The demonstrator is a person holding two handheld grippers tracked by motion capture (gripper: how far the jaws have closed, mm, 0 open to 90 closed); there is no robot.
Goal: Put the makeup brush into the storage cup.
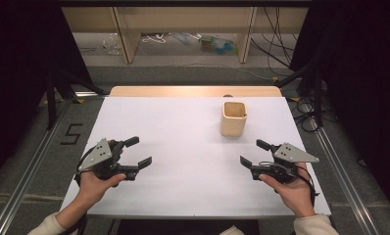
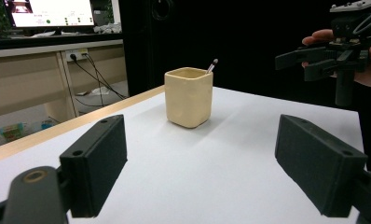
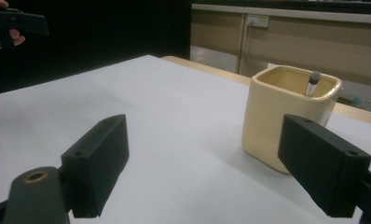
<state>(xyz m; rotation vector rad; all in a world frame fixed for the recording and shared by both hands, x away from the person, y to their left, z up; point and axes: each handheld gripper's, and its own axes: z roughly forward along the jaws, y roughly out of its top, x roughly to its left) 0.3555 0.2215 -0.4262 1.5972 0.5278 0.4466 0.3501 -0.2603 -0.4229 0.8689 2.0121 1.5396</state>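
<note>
High view: both grippers held low over the white surface (image 1: 183,127), one at each near corner, fingers pointing inward toward each other.
Left gripper (image 1: 137,153): fingers spread wide apart, nothing between them; the hand (image 1: 96,182) wraps the body from behind.
Right gripper (image 1: 254,152): fingers likewise parted and empty; the hand (image 1: 292,188) holds it from below.
Cup (image 1: 233,118): cream, square-sided, upright on the surface, beyond the right gripper's fingers and slightly to their left, apart from them; well apart from the left gripper's fingers, across the surface.
Left gripper view: cup (image 2: 188,96) stands ahead, between the two fingers' lines, well beyond their tips; right gripper (image 2: 309,60) up at the far right.
Right gripper view: cup (image 3: 286,114) close ahead, just behind the right-hand finger (image 3: 321,163).
Stick in cup: thin, dark rounded tip (image 3: 314,77) leaning just above the rim.
</note>
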